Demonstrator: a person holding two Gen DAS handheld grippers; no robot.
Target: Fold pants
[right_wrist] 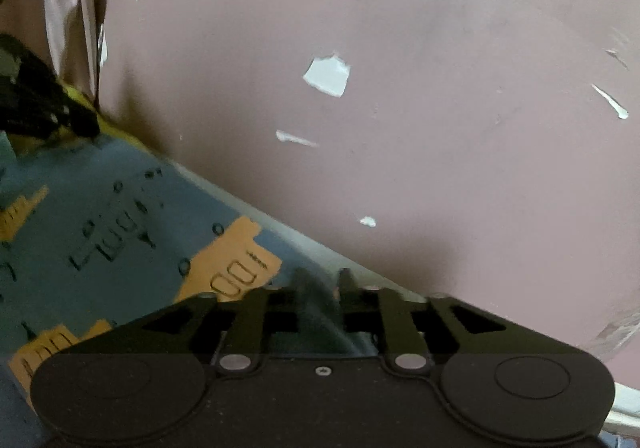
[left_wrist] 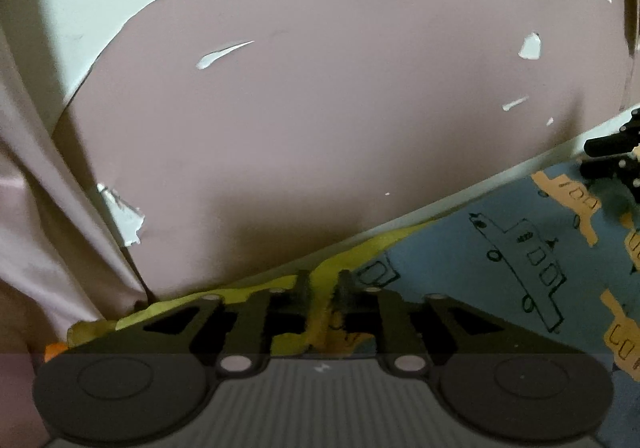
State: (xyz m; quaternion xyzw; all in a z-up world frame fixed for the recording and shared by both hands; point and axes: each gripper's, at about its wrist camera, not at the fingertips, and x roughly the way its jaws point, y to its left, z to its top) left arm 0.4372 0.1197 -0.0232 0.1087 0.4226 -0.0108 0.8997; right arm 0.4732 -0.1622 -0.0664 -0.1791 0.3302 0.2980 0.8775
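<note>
Item 1, left wrist view only: pink curtain (left_wrist: 36,188) hanging at the far left, beside the pink wall (left_wrist: 320,108) with white patches where paint has peeled. Below it I see the pants (left_wrist: 500,248), blue fabric printed with a line-drawn aeroplane and orange shapes, with a yellow-green band (left_wrist: 352,252) along the edge nearest the wall. My left gripper (left_wrist: 323,292) has its fingers drawn close together, clamped on that yellow-green edge. At the far right edge of this view, the right gripper (left_wrist: 612,156) shows as dark parts over the fabric.

Item 2, right wrist view only: at the far left, the left gripper (right_wrist: 76,120) sits on the yellow band (right_wrist: 86,100), the curtain (right_wrist: 68,8) above it. The pants (right_wrist: 120,216) spread across the lower left. My right gripper (right_wrist: 323,288) holds a dark fold of the fabric between its fingers, narrow gap, pinched on the edge. A white ledge (right_wrist: 304,244) runs between pants and wall (right_wrist: 440,128).

Obstructions: each gripper body blocks the lower part of its own view.

Writing: orange patches carry marks like "100"; I cannot read them with certainty
</note>
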